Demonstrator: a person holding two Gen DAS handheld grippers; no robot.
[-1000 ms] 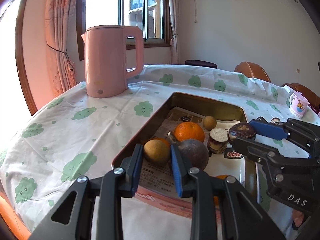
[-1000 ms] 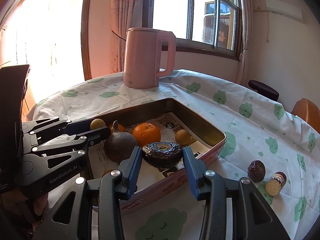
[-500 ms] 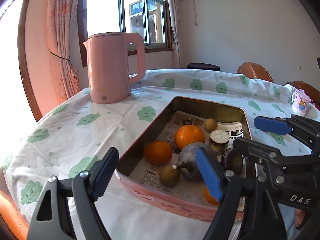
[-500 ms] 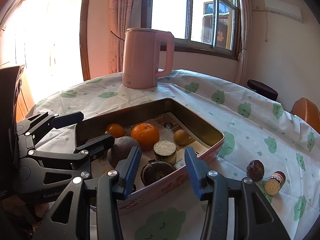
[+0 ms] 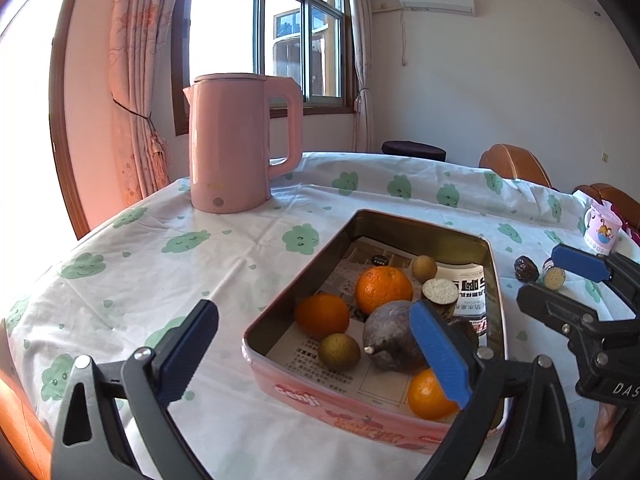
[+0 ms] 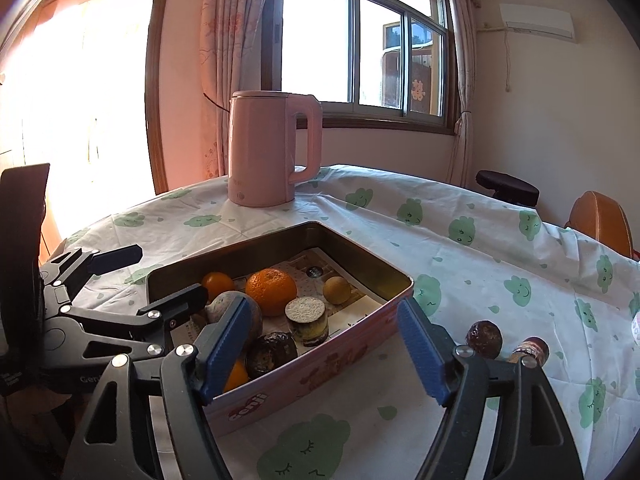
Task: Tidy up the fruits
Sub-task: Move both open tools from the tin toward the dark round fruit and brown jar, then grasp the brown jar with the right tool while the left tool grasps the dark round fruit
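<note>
A pink tin (image 5: 494, 280) lined with newspaper holds three oranges, among them a big one (image 5: 383, 290), a purple round fruit (image 5: 390, 338), a small brown-green fruit (image 5: 339, 352) and a white-topped cut piece (image 5: 440, 292). My left gripper (image 5: 312, 320) hovers before the tin's near end, jaws opening wide, touching nothing. My right gripper (image 6: 324, 312) stands at the tin's right wall, jaws opening, gripping nothing. A dark wrinkled fruit (image 6: 272, 354) lies in the tin just beyond it. Outside the tin, a dark fruit (image 6: 484, 339) and a cut piece (image 6: 530, 350) rest on the cloth.
A tall pink kettle (image 5: 236, 144) stands at the back left of the round table, whose white cloth (image 5: 160, 264) has green prints. A pink mug (image 5: 602, 228) sits at the far right. Orange chairs (image 5: 512, 164) stand behind the table.
The left gripper let go of the small brown-green fruit, which now lies in the tin. The right gripper dropped the dark wrinkled fruit into the tin. Both opened and drew back.
</note>
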